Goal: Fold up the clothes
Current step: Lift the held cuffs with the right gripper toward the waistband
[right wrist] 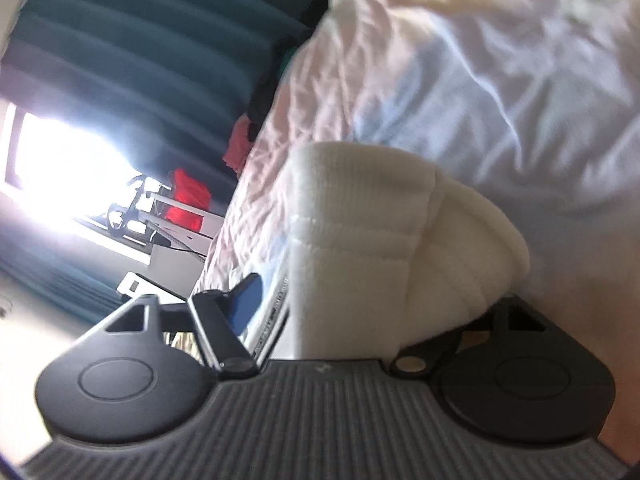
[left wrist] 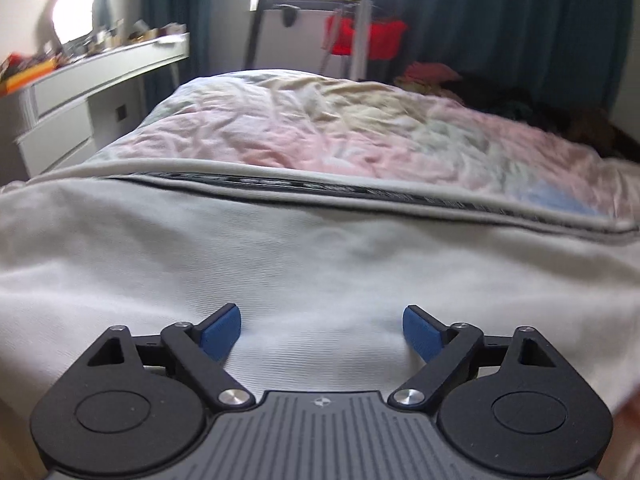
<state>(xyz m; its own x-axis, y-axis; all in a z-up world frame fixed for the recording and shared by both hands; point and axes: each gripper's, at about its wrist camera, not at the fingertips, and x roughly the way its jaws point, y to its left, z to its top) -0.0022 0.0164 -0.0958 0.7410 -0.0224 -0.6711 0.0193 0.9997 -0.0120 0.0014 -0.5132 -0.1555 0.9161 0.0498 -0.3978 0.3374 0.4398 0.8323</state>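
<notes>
Off-white cotton with a fine rib fills my left view: the garment (left wrist: 312, 248) lies spread over the near end of the bed (left wrist: 320, 128), and I take it for a zip-up top, since a dark zipper line (left wrist: 360, 192) runs along its far edge. My left gripper (left wrist: 321, 332) rests low on that cloth with its blue pads (left wrist: 222, 332) set wide apart, holding nothing — only the fabric dimples a little between them.

My right gripper (right wrist: 316, 308) is another matter. A thick ribbed band (right wrist: 360, 216) of the same garment bunches right up against it, hiding one finger entirely, so I cannot tell whether it is pinching the cloth or merely pushed into it. Only one blue pad (right wrist: 248, 300) shows, just beside the band.

As for progress, I judge the fold barely begun. The body of the garment lies mostly flat and one layer looks doubled near the zipper line, but no tidy rectangle exists yet — the sides want bringing in and the whole thing halving.

Beyond the garment the bed's pastel, crumpled cover stretches away.
</notes>
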